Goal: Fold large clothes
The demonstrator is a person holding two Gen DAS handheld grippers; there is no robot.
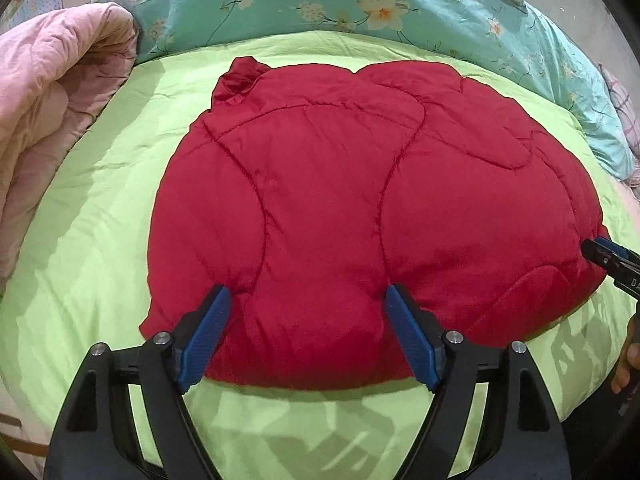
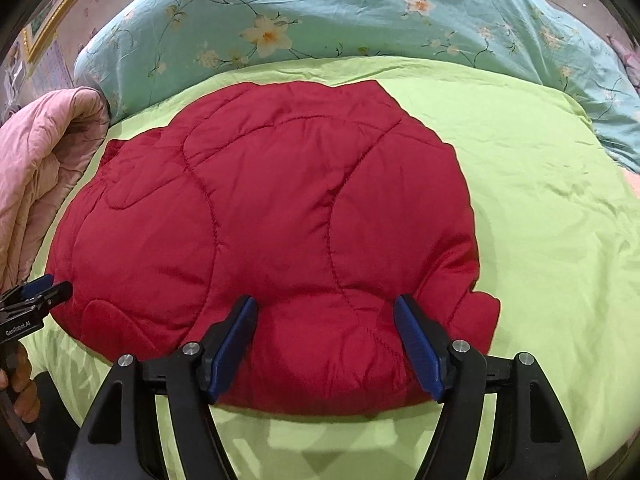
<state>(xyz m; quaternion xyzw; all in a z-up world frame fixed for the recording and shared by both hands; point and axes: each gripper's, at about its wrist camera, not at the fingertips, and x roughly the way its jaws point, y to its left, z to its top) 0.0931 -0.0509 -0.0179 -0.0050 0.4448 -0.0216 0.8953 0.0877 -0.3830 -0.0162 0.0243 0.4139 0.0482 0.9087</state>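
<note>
A red quilted jacket (image 1: 360, 208) lies spread flat on the lime-green bedcover (image 1: 104, 216), which serves as the landmark here: the jacket sits in its middle, a floral turquoise quilt (image 1: 320, 4) lies along its far edge, and a pink comforter (image 1: 48, 92) is bunched at its left edge.

Both tools are at the jacket's near hem. The left tongs (image 1: 308, 336) stand open, their blue pads straddling a puffy bulge of the hem toward the jacket's left side; whether the pads touch the cloth cannot be told, but they do not pinch it. The right tongs (image 2: 326, 344) are likewise open astride the hem toward the right side, nothing gripped.

The step in hand looks like the start of a fold: lining up on the near edge for a two-point pickup. The next move likely calls for pushing each pair of tongs further onto the hem, closing on the full padded thickness, then lifting both sides evenly and carrying the hem toward the far edge of the bedcover. The filling is thick and slippery-looking, so a shallow bite may slide off.
</note>
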